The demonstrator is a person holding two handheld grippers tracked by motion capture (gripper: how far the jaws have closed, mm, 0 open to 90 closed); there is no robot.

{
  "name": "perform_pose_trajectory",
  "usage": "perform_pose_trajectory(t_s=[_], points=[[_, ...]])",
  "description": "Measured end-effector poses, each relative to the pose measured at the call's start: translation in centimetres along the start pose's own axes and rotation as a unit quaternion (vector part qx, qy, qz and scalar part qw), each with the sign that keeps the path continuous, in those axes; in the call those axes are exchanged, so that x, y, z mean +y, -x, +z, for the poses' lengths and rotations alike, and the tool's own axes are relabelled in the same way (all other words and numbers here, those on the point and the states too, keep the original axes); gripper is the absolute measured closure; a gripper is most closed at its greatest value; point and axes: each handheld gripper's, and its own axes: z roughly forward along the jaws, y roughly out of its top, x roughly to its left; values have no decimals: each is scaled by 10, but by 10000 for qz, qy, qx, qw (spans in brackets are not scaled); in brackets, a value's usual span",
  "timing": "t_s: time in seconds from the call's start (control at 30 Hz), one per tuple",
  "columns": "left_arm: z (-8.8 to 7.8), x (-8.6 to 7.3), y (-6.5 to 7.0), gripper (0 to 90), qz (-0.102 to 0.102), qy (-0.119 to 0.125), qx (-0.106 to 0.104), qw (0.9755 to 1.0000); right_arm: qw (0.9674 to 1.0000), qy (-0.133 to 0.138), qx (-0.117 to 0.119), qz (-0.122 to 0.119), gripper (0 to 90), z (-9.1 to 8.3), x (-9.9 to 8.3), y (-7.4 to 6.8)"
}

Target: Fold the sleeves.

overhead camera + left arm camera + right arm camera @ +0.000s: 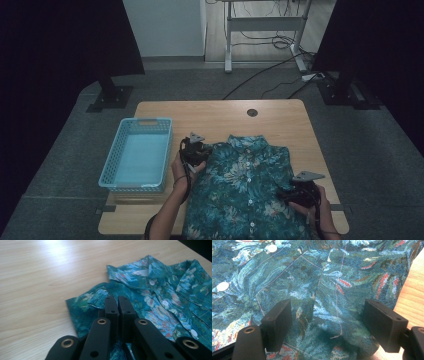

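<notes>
While the floral shirt lies flat on the table, its shoulder fold is approached by the left gripper, jaws pressed together and empty. The right gripper is held spread over the hem. A fold is judged in hand; the left jaws must be opened first.

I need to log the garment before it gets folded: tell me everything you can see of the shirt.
The shirt is a teal, floral-printed woven fabric with a collar and white buttons down a fastened front. It lies front up on the wooden table, collar away from the person, sleeves folded in, right of the blue basket. The left gripper, shut, sits at its folded shoulder edge; the right gripper hovers open over its other side.
</notes>
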Motion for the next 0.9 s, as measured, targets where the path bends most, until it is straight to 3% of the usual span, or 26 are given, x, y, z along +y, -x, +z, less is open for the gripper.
perform_pose_trajectory(t_s=[0.57,0.9], points=[[48,-13,30,843,100,-461,-145,9988,10000,-6,-24,-31,228,1,0,-1],[49,-16,27,821,106,-497,-3,9987,10000,-14,-32,-60,228,1,0,-2]])
